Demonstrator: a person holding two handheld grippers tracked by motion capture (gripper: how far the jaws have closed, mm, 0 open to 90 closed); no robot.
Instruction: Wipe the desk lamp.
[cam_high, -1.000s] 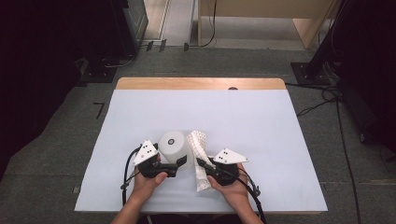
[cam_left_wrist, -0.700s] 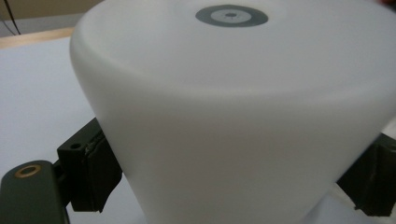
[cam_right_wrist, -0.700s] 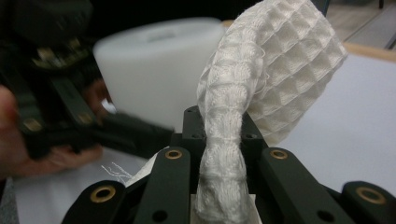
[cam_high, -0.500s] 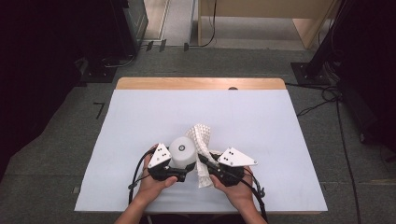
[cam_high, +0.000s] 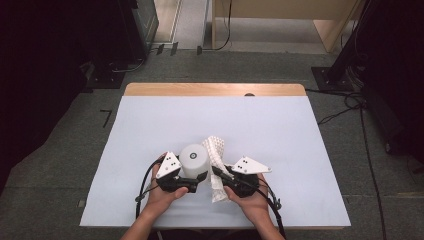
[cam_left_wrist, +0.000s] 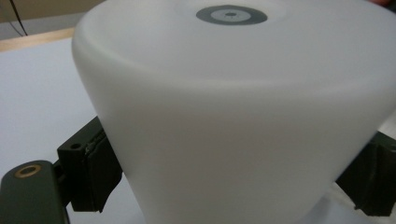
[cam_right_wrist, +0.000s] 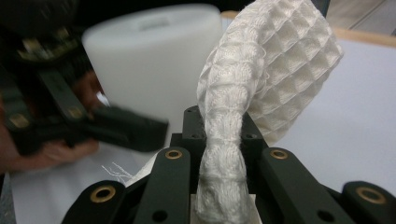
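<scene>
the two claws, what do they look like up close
Both claws, left and right, are black with angular bodies. Each carries a pale grey three-cornered plate with small dark dots on top and trails a black cable. The right claw's links have brass-ringed holes. The forearms are bare, with no sleeves.

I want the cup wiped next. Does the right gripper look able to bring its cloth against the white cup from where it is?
Probably yes. The right gripper is shut on the waffle cloth, which stands right beside the white cup with nothing between them. The left gripper clamps the cup's near side, leaving the side facing the cloth free.
</scene>
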